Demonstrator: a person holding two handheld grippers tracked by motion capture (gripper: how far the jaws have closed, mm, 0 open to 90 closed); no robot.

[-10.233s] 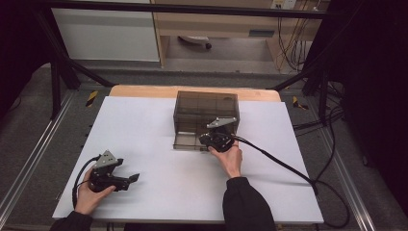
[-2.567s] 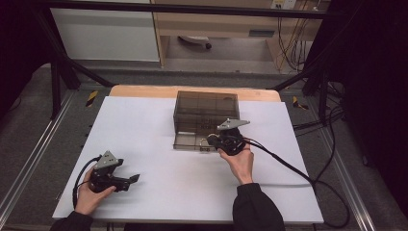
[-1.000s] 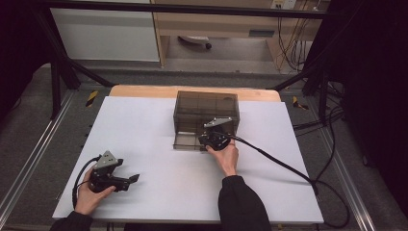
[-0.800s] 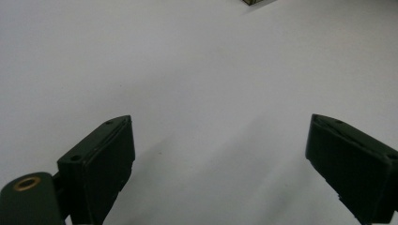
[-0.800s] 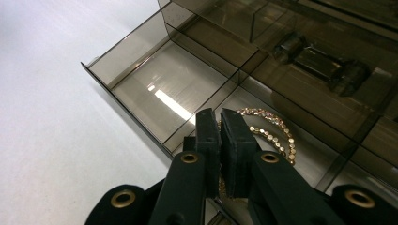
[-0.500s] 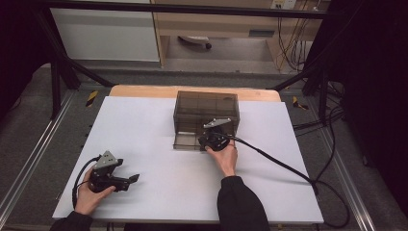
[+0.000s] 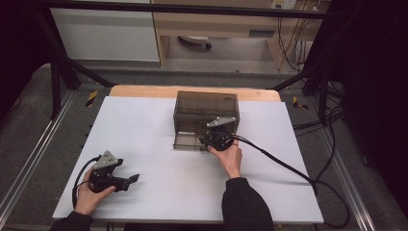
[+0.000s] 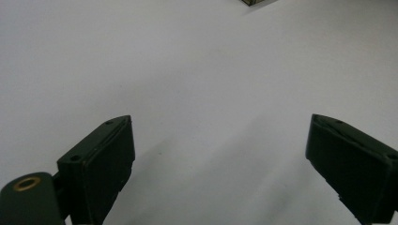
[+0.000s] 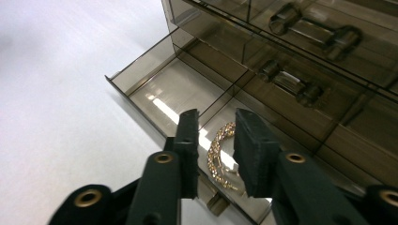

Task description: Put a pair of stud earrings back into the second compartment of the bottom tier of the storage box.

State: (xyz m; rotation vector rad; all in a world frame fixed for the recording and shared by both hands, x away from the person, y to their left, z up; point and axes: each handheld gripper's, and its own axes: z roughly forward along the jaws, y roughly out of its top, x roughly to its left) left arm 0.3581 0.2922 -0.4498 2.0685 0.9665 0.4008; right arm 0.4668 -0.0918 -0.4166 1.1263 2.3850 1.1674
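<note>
A smoky see-through drawer box [image 7: 206, 108] stands at the middle back of the white table [image 7: 144, 125]. Its bottom drawer [image 9: 162, 89] is pulled out. A gold chain bracelet [image 9: 218, 147] lies in the drawer's right compartment. My right gripper [image 9: 215, 136] hangs over that compartment, and its jaws have just been opening to a narrow gap, with the bracelet showing in the gap, on the drawer floor beneath the pads, not pressed by them. In the high view the right gripper [image 7: 207, 139] sits at the drawer's front. My left gripper [image 7: 133, 178] rests open at the front left, with nothing between its fingers [image 8: 101, 161].
Upper drawers with clear handles [image 9: 309, 30] are closed above the open one. The right gripper's cable [image 7: 288, 166] trails right across the table. A dark frame and a floor with cables surround the table.
The right hand moved left from beside the box to the open drawer and has stayed there over the last second. The left hand has not moved.
</note>
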